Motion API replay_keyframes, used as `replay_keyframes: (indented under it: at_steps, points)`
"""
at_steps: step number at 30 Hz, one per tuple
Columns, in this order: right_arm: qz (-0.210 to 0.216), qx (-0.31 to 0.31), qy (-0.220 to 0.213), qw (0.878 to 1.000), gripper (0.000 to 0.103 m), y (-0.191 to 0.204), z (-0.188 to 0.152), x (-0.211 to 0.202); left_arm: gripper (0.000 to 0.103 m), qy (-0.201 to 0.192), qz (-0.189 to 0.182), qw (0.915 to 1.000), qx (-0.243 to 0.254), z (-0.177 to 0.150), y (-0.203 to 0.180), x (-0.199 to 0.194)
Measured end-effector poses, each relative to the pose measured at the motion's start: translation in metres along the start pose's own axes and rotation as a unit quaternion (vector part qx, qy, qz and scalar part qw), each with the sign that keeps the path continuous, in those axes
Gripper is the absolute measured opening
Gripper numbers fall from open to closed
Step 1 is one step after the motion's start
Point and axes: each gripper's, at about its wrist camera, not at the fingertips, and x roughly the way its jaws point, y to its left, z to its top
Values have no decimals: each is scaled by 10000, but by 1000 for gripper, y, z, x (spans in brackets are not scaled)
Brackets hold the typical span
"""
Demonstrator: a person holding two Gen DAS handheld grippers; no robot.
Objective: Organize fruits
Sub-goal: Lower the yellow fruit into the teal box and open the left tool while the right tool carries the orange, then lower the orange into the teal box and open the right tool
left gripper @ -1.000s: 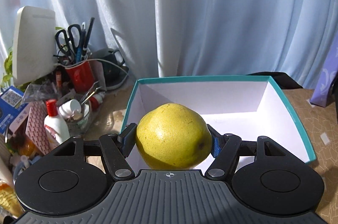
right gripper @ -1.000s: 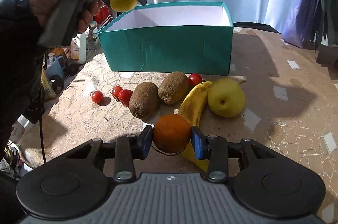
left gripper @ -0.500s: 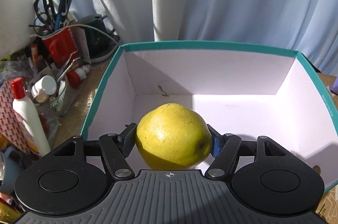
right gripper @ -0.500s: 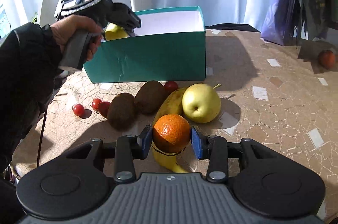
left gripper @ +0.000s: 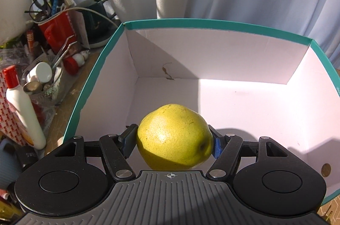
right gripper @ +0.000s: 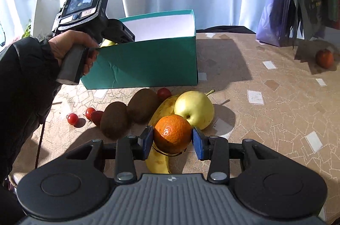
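1. Step in hand, as I read it: dropping fruit into the teal box [right gripper: 148,59]. My left gripper [left gripper: 173,141] is clamped on the yellow pear [left gripper: 174,137], held inside the box's near-left corner, over the white floor; can't tell if it touches the floor.
2. My right gripper [right gripper: 172,141] is clamped on the orange [right gripper: 172,133], in front of the box, over the banana [right gripper: 159,118] on the surface [right gripper: 265,118].
3. Still in front of the box: second pear [right gripper: 194,109], two kiwis [right gripper: 127,114], cherry tomatoes [right gripper: 72,118]. Box holds nothing else, so task looks early.
4. Next, I reckon: ease the left gripper low, let go w/o a drop, lift clear of the box wall.
5. Then bring the orange over the near wall; keep the two grippers from meeting at the box.
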Motion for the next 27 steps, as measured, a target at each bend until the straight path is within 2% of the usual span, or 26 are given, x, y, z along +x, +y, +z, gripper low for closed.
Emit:
replay_keyframes:
  at_steps: [12, 14, 15, 18, 27]
  points:
    - [-39, 90, -78, 9999, 39, -4, 4, 0, 73, 82, -43, 9999, -79, 1, 3, 0]
    - [-47, 114, -83, 9999, 39, -5, 5, 0, 81, -108, 2, 9999, -17, 1, 1, -6]
    - [-47, 119, -84, 9999, 39, -5, 5, 0, 89, -157, 19, 9999, -3, 2, -1, -9]
    - [-43, 141, -102, 9998, 39, -6, 5, 0, 93, -245, -41, 9997, -23, 2, -3, -13]
    - [-72, 107, -200, 9997, 39, -10, 16, 2, 92, -452, -31, 9990, -64, -4, 1, -32]
